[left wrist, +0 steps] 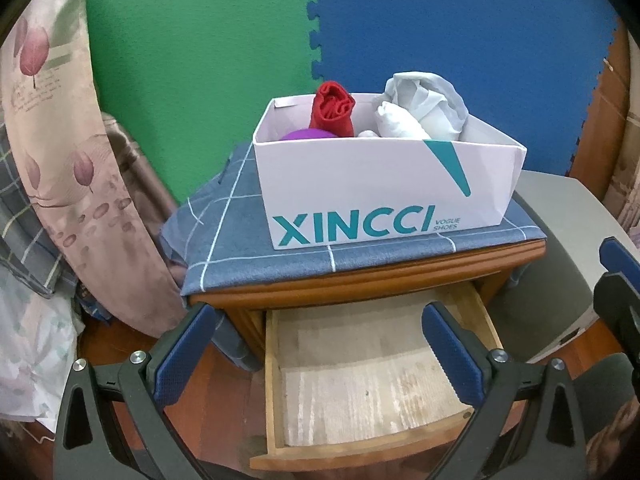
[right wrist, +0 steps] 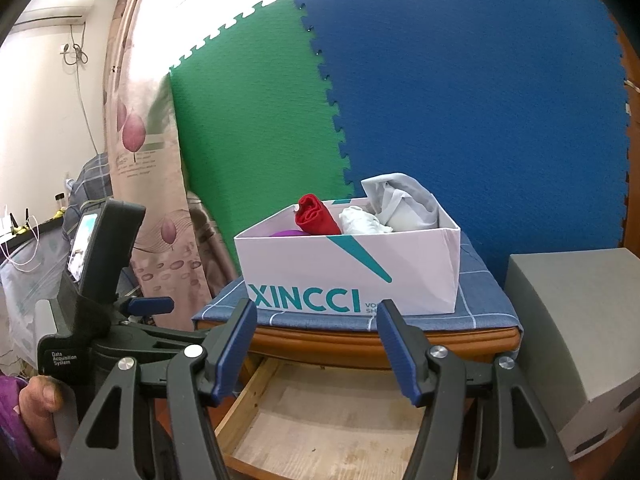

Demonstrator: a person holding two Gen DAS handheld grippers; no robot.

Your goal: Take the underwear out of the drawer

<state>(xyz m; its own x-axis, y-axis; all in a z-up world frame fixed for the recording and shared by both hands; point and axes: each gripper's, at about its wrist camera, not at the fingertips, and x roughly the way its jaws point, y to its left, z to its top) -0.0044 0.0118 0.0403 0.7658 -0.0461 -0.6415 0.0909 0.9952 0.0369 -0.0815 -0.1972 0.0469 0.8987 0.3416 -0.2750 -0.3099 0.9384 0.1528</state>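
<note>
Looking down between my left tongs [left wrist: 316,344], I see the drawer [left wrist: 360,376] pulled out under the nightstand and bare inside: only its pale lining shows, no cloth in the part I can see. The underwear sits instead in the white shoe box [left wrist: 384,192] on the checked cloth [left wrist: 224,248] atop the nightstand: a red roll [left wrist: 332,110], a white-and-grey bundle [left wrist: 420,108] beside it, and a purple piece [left wrist: 306,135] low against the front wall.

Both tongs are released, jaws standing apart with nothing between them; my right tongs [right wrist: 318,344] hang over the drawer's front part, below the box.

I judge these pieces light, soft and limp. They will sag and unroll if I pinch a loose edge. The red roll stands tallest and clear of the wall, so I would close across its thick middle, pads on either side of the folds. The grey fabric looks smoother and may slip, so a deep bite into its bunched part seems safer.
</note>
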